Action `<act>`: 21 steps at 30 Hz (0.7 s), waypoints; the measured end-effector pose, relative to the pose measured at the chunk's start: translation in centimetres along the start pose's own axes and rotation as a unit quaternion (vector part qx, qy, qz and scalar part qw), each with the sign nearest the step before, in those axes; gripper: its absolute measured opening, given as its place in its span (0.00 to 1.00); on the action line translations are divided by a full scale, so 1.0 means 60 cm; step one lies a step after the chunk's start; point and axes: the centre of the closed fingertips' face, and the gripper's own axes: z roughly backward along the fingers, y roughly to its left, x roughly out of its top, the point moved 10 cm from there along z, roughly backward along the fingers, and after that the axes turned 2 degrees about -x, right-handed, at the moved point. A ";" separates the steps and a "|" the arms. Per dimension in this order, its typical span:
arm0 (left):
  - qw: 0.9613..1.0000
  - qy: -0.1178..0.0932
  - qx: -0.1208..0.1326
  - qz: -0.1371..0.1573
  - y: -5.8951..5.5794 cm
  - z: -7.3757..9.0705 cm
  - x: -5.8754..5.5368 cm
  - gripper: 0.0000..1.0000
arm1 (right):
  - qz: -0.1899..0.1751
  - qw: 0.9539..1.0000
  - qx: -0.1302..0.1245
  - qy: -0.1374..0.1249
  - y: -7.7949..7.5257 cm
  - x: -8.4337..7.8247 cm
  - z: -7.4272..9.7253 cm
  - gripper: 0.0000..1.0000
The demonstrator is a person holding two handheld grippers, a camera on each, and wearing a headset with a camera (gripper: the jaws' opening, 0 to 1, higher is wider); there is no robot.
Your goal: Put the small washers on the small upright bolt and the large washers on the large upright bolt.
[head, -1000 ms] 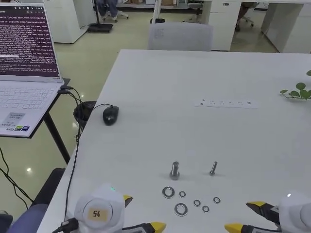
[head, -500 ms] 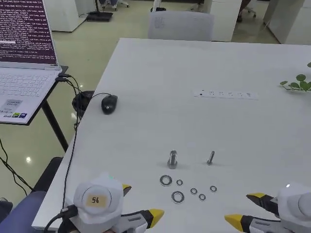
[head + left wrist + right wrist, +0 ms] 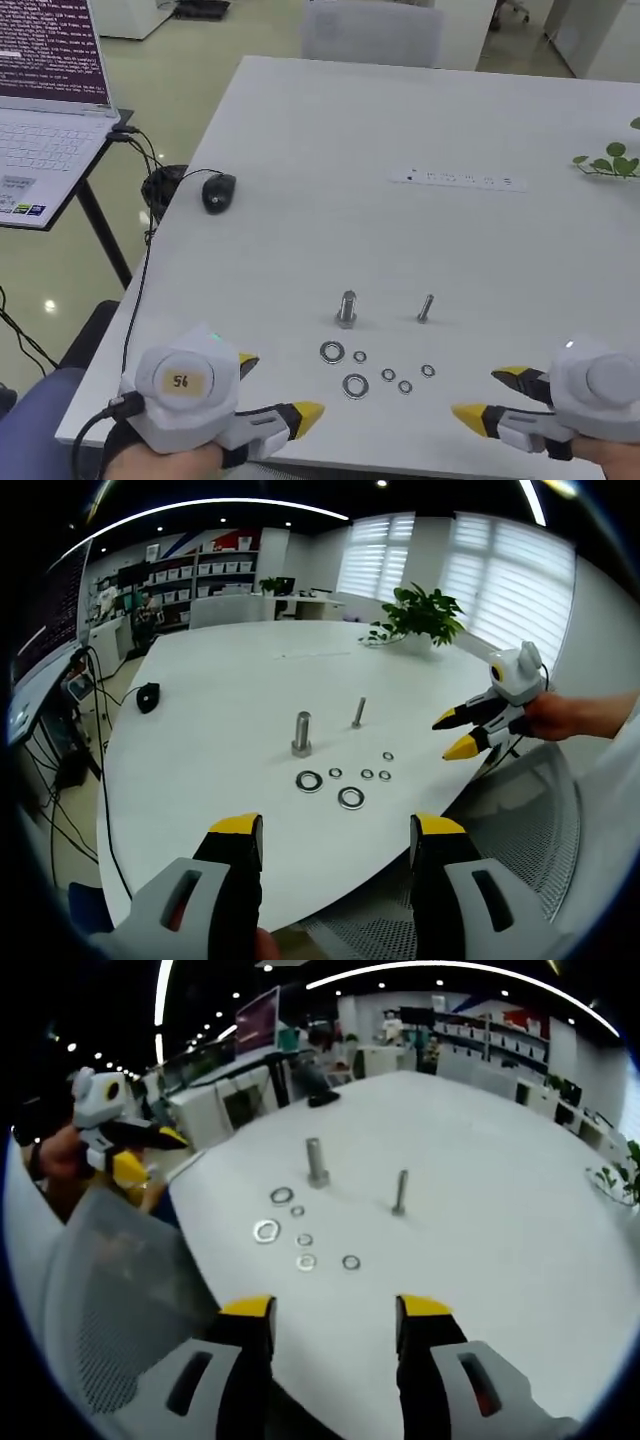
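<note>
- Hard-to-see stuff first: in the head view the laptop is chopped off by the left edge, the plant by the right edge and the grey chair by the top. The screen text is way too small to read.
- The back ends of both grippers run off the bottom of the head view, so you mostly get the yellow-tipped fronts.
- The small washers are tiny. I count four, but can't make out anything finer.
- Left gripper: jaws spread wide with nothing between them, touching nothing, sitting at the near edge of the table, left of the washers.
- Right gripper: same deal, jaws wide apart and empty, at the near edge to the right of the washers.
- The large bolt stands upright on the table, and the small bolt stands upright to its right, clearly apart from it.
- All the washers lie flat in a loose bunch just on the person's side of the bolts. The two large washers are at the left of the bunch, and the small ones trail off to the right. None are on a bolt.
- Farther back there's a mouse near the left edge and a power strip.
</note>
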 end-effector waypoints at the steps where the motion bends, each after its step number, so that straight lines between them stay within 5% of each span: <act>1: 1.000 0.000 0.001 -0.001 0.000 0.000 0.000 0.59 | 0.010 1.000 0.002 0.006 -0.003 0.003 -0.004 0.48; 9: 1.000 -0.003 0.007 0.007 0.002 0.001 0.000 0.59 | 0.084 0.994 0.033 0.055 -0.016 0.035 -0.057 0.36; 15: 1.000 -0.003 0.011 0.010 0.005 0.004 0.000 0.58 | 0.138 0.983 0.052 0.111 -0.032 0.038 -0.103 0.30; 21: 1.000 -0.003 0.015 0.011 0.008 0.008 0.000 0.58 | 0.171 0.974 0.073 0.129 -0.031 0.048 -0.134 0.24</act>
